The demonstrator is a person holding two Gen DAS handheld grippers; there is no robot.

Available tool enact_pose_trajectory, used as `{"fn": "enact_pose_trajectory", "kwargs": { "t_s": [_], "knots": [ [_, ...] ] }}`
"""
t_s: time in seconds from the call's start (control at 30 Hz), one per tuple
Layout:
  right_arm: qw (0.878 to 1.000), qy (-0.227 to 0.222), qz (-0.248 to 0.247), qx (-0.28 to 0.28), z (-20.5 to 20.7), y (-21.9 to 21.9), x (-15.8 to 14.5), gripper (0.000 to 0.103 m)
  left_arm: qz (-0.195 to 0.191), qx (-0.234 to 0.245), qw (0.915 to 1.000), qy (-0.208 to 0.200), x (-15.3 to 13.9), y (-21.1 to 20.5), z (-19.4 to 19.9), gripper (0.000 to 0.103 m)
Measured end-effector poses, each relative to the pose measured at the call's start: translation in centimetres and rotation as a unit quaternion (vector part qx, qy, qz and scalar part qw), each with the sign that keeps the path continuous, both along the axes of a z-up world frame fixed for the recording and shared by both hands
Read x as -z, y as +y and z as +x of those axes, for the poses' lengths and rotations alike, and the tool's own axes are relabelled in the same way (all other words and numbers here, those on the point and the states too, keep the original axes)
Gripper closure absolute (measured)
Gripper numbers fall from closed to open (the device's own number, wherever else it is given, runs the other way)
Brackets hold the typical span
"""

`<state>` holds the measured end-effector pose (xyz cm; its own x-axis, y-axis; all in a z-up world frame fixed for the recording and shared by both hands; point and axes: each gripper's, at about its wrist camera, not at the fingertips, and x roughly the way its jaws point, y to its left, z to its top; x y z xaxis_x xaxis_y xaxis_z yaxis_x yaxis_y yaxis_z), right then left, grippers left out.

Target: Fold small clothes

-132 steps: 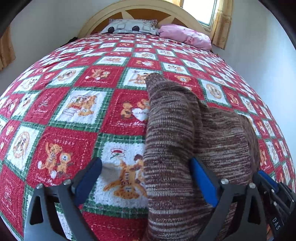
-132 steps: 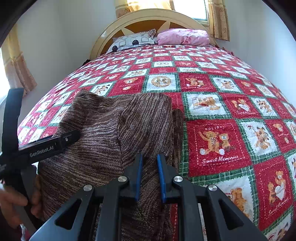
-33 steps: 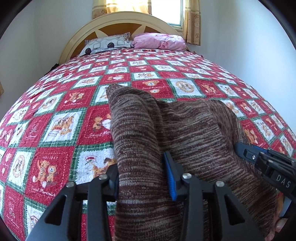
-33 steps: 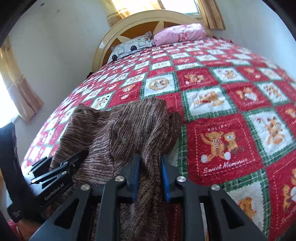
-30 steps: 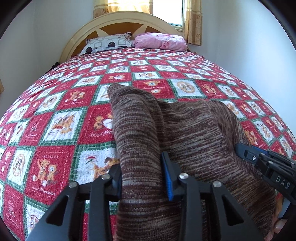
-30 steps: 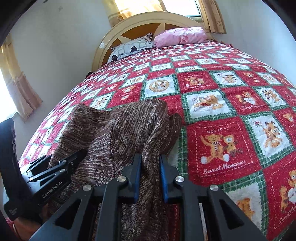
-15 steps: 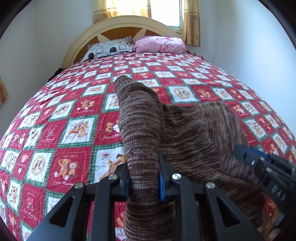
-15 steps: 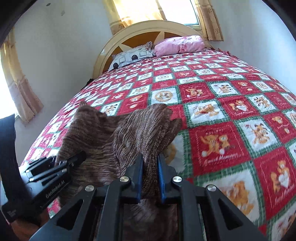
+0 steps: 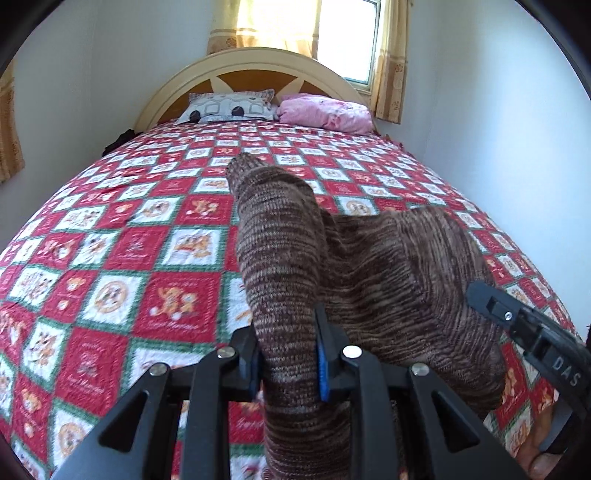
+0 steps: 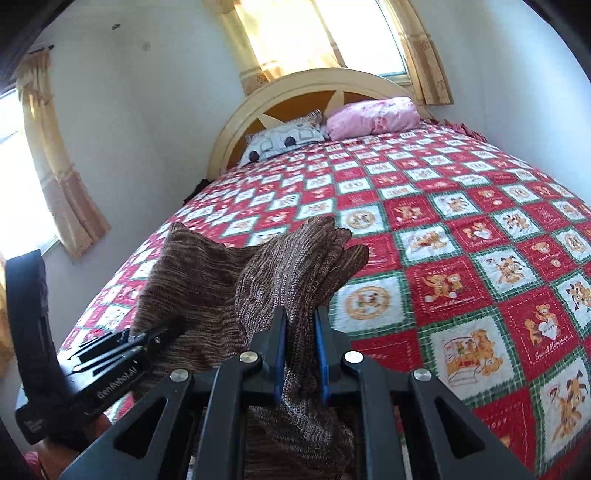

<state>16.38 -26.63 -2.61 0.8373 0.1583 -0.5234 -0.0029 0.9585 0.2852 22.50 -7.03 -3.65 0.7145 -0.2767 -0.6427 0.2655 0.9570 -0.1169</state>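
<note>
A brown striped knit garment (image 9: 369,266) is lifted at the near end of a bed with a red, white and green patchwork quilt (image 9: 129,240). My left gripper (image 9: 286,350) is shut on its left edge, with the knit bunched between the blue pads. My right gripper (image 10: 299,350) is shut on the garment (image 10: 295,266) at its right edge. Each gripper shows at the side of the other's view. The cloth hangs below both grippers, and its lower part is hidden.
A grey patterned pillow (image 9: 229,107) and a pink pillow (image 9: 325,114) lie against the curved wooden headboard (image 9: 258,70). White walls close in on both sides of the bed. A curtained window (image 10: 321,33) sits behind the headboard.
My left gripper has closed onto the garment's edge. Both grippers have risen, lifting the garment's near end up off the quilt.
</note>
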Motion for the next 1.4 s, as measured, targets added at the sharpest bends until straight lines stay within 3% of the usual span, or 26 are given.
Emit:
{"fn": "enact_pose_trajectory", "kwargs": {
  "t_s": [0.37,0.8,1.4],
  "knots": [
    [0.999,-0.007,0.034,-0.016,-2.6,3.8,-0.9,0.089,0.014,-0.029,0.9994,-0.013,-1.3,4.0,-3.1,0.079],
    [0.998,0.004,0.043,-0.054,-3.3,9.5,-0.3,0.089,0.034,-0.074,0.9966,-0.012,-0.4,9.2,-4.6,0.079],
    [0.992,0.014,0.041,-0.12,-1.1,17.1,-0.1,0.089,0.008,-0.144,0.9895,-0.005,0.0,17.0,-4.1,0.079]
  ]
}}
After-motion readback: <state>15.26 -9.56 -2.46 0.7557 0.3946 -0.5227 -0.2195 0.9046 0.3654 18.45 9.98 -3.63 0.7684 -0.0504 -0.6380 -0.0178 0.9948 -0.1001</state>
